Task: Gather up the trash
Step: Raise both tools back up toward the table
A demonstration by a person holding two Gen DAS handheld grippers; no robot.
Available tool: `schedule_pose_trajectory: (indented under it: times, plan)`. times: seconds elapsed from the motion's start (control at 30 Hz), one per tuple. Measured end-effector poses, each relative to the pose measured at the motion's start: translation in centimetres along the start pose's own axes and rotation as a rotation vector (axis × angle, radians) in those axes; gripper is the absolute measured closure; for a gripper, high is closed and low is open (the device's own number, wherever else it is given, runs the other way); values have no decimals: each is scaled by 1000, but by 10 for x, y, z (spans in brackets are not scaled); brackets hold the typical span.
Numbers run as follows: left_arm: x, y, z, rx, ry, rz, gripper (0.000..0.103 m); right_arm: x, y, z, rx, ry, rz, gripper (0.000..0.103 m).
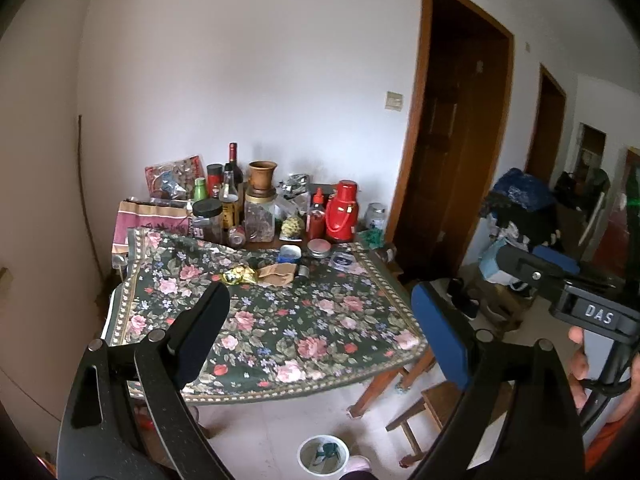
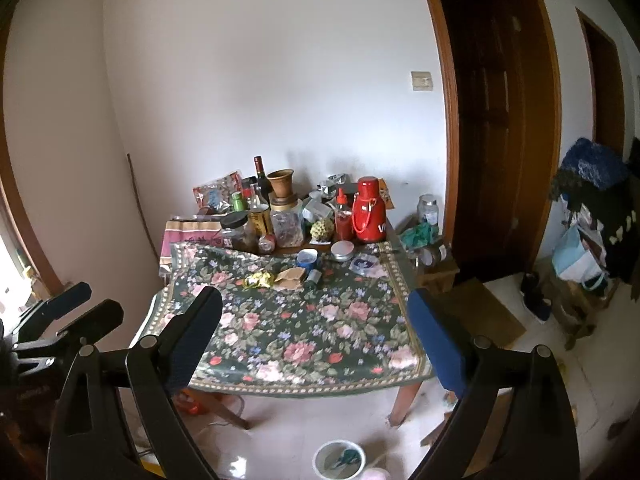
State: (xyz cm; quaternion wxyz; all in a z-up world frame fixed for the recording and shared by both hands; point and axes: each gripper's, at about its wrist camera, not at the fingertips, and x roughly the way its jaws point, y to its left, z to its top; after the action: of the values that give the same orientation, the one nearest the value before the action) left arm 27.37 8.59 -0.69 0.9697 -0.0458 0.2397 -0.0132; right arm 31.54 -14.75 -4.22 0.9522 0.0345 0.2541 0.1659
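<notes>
White walls back a table point(image 2: 400, 276) under a floral cloth point(image 2: 296, 328). Mid-table lie the trash pieces: a crumpled yellow wrapper point(image 2: 260, 280) touching a brown paper scrap point(image 2: 292, 275), with a small dark canister point(image 2: 314, 276) just beside it. Bottles and jars point(image 2: 280, 216) crowd the far edge; the near half of the cloth lies bare. On the floor below the near edge sits a white bin point(image 2: 339, 460). Both the left gripper point(image 1: 320, 308) and the right gripper point(image 2: 316, 312) hang above the near edge, fingers spread wide, holding nothing.
</notes>
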Motion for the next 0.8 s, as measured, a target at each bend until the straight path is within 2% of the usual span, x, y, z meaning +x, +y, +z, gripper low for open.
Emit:
schedule_pose_trajectory:
  times: [0.2, 0.4, 0.67, 0.8]
  plan:
    - [51, -1, 25, -48, 10, 52, 10, 37, -12, 28, -72, -10, 13, 10]
    - [94, -5, 59, -93, -10, 136, 10, 81, -31, 66, -125, 18, 70, 10]
    - [143, 2, 81, -148, -12, 255, 10, 136, -55, 89, -159, 59, 139, 10]
    - [169, 16, 83, -172, 35, 289, 10, 168, -60, 91, -157, 107, 149, 10]
